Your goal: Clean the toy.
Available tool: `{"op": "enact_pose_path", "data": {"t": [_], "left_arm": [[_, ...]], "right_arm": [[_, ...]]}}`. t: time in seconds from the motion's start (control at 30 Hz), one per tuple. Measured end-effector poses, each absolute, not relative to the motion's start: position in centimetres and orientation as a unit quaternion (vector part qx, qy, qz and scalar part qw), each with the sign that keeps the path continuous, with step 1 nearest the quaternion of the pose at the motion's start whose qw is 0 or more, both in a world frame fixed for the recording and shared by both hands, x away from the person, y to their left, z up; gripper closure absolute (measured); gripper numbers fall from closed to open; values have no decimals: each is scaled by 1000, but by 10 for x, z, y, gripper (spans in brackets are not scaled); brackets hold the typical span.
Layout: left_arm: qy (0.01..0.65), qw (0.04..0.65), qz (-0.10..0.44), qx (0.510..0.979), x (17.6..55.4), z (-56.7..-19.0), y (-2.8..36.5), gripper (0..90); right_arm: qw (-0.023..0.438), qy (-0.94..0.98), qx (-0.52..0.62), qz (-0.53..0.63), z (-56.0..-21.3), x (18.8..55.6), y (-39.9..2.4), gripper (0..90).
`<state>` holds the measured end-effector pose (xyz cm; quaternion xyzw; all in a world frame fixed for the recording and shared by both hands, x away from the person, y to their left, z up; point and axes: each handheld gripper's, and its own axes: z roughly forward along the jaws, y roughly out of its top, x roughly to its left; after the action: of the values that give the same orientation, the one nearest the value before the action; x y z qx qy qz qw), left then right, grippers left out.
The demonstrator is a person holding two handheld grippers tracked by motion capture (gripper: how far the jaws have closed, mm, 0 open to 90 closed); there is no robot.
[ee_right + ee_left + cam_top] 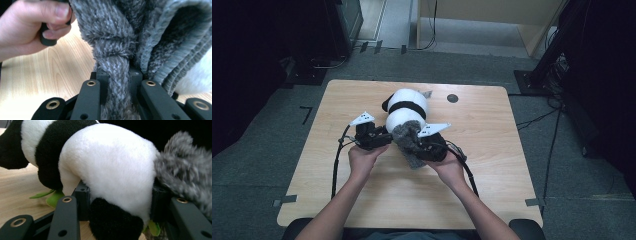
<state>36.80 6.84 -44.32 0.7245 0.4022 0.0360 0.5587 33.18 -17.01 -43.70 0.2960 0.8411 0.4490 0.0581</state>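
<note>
**Both Grippers Clamped at the Panda's Rear**

Left gripper (384,140), at the left flank of the plush panda (406,111), clamped on the white rump and black hind leg. Panda itself lying on the wooden table (492,165), head toward the far edge. Just right of the panda's rump, grey knitted sleeve (408,137), bunched and partly over the hindquarters. Right gripper (422,145), right of the panda's rear, pinched tight on a fold of that knit.
</note>
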Motion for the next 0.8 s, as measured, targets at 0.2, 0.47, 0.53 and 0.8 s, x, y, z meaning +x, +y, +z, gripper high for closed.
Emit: {"op": "enact_pose_path", "data": {"t": [0.2, 0.47, 0.53, 0.8], "left_arm": [[404, 577, 21, 709, 370, -440, 76, 486], [397, 585, 17, 707, 372, -437, 82, 485], [394, 589, 15, 705, 372, -436, 84, 485], [377, 593, 32, 711, 370, -431, 88, 484]], "right_arm": [[53, 853, 297, 426, -447, 334, -168, 781], [70, 855, 306, 412, -459, 339, -173, 782], [68, 854, 315, 408, -464, 343, -177, 781], [72, 841, 345, 411, -463, 353, -200, 780]]}}
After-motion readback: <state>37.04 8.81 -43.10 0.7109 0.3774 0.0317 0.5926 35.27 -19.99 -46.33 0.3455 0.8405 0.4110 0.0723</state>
